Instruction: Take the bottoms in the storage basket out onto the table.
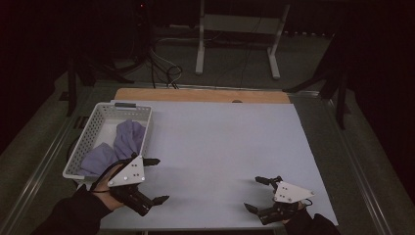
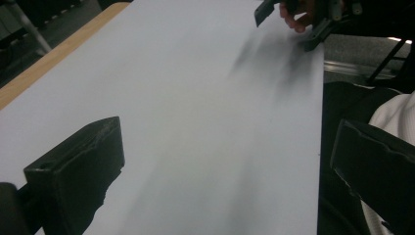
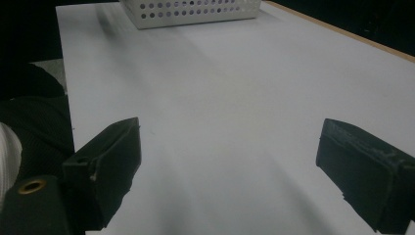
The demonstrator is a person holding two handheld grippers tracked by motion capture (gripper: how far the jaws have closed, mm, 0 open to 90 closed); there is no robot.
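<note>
Grippers, two, left (image 1: 157,180) and right (image 1: 258,193), jaws wide apart and empty; one basket (image 1: 87,141) with two purple cloths (image 1: 128,136).

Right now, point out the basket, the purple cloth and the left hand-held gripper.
basket (image 1: 84,139), high view, its left perforated wall.
purple cloth (image 1: 128,136), high view, middle of the upper fold.
left hand-held gripper (image 1: 157,179), high view, midway between its open fingertips.

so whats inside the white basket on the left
The white basket holds purple cloths, bunched toward its near end, with bare floor at the far end. Anything lying under the cloths is covered. Both grippers, left and right, are open and outside it.
</note>
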